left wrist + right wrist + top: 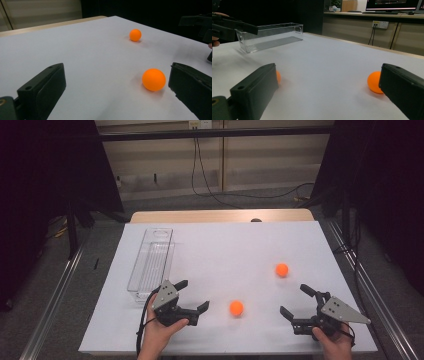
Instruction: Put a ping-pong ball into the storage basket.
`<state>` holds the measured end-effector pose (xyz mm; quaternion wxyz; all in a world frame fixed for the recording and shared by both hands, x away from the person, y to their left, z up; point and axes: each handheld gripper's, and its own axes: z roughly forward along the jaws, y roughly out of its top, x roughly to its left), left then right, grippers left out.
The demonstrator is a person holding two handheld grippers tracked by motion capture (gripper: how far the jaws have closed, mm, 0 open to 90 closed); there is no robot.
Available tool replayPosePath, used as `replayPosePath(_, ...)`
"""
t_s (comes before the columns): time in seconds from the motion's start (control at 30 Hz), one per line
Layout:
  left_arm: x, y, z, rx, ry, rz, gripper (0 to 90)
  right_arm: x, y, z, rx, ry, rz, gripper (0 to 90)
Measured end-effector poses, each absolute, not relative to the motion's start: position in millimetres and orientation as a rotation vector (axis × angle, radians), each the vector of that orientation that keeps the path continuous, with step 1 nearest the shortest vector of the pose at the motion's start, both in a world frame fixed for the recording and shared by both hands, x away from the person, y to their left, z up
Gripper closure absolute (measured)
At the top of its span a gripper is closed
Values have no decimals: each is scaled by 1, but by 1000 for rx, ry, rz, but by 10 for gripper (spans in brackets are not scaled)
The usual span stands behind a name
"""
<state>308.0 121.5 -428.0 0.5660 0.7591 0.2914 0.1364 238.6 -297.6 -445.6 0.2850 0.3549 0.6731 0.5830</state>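
Just ahead of our left gripper (192, 298), jaws apart, sits a near ball (236, 308): likely light, smooth, prone to roll; we'd pinch its middle. Right gripper (297, 301) jaws apart too.

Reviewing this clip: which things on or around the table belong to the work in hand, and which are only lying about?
In the job:
near orange ball
far orange ball
clear bin
left gripper, open
right gripper, open

Lying about:
wall cables
monitor
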Motion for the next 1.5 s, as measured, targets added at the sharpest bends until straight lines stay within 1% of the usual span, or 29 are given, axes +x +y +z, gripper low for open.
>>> replayPosePath(1.03,312,108,-430,1862,681,293,14,239,-298,-446,946,1803,1562,17)
replayPosePath(1.5,315,99,-429,1869,674,286,14,239,-297,-446,946,1802,1563,16)
